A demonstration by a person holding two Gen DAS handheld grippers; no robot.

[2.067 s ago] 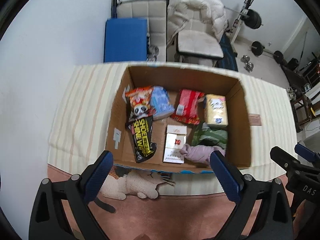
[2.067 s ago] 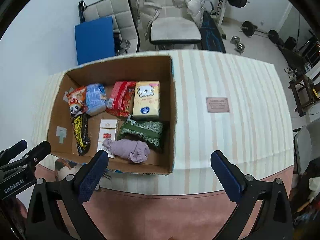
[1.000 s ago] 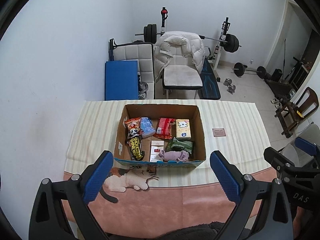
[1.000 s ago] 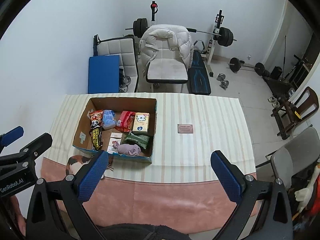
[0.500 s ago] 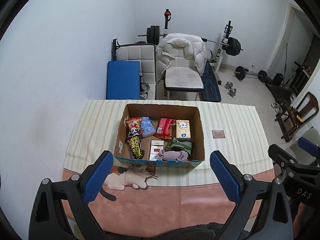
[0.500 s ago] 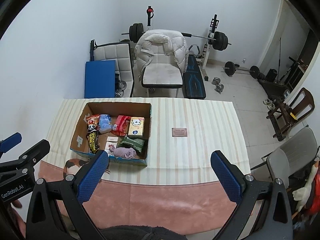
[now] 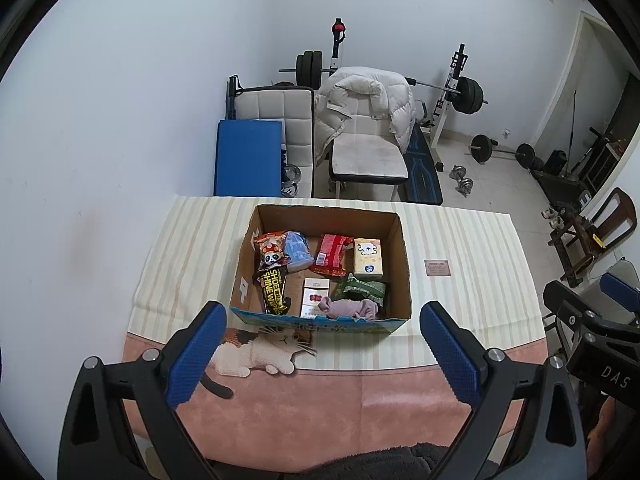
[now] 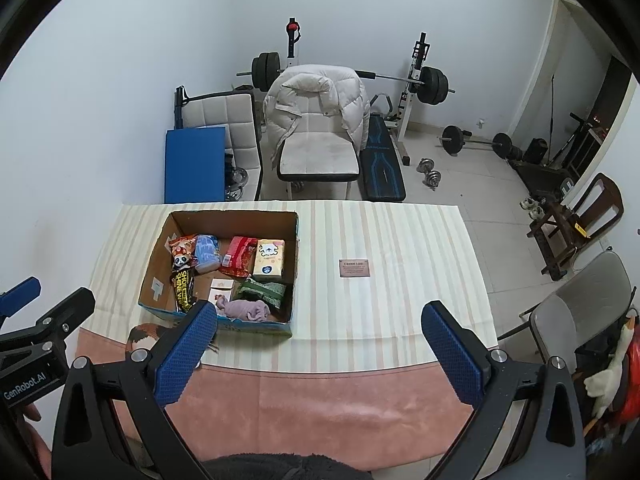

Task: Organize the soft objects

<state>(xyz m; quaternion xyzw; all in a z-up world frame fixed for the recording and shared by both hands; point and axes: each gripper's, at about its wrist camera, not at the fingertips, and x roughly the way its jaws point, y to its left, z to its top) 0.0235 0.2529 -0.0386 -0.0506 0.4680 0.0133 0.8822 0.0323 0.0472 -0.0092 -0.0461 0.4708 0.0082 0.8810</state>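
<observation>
A cardboard box [image 7: 402,256] [image 8: 295,264] stands on the striped tablecloth. It holds several soft packs: a panda snack bag [image 7: 272,251], a blue pack [image 7: 298,250], a red pack [image 7: 333,253], a yellow tissue pack [image 7: 368,260] [image 8: 269,260], a black pouch [image 7: 274,290], a green pack [image 7: 362,289], a white-red box [image 7: 315,302] and a mauve cloth [image 7: 352,308] [image 8: 246,309]. My left gripper [image 7: 322,350] is open and empty, held high and back from the box. My right gripper [image 8: 318,352] is open and empty, right of the box.
A small brown card [image 8: 354,268] lies on the table [image 8: 420,240] right of the box. A cat picture [image 7: 260,350] is printed on the cloth's near edge. Beyond the table stand a chair with a white jacket [image 7: 364,120], a blue pad [image 7: 248,158] and weights. A grey chair [image 8: 580,312] is at right.
Both grippers have pulled up and back from the box, so the whole table and room show. Both stay open and empty. The box contents have not moved.
</observation>
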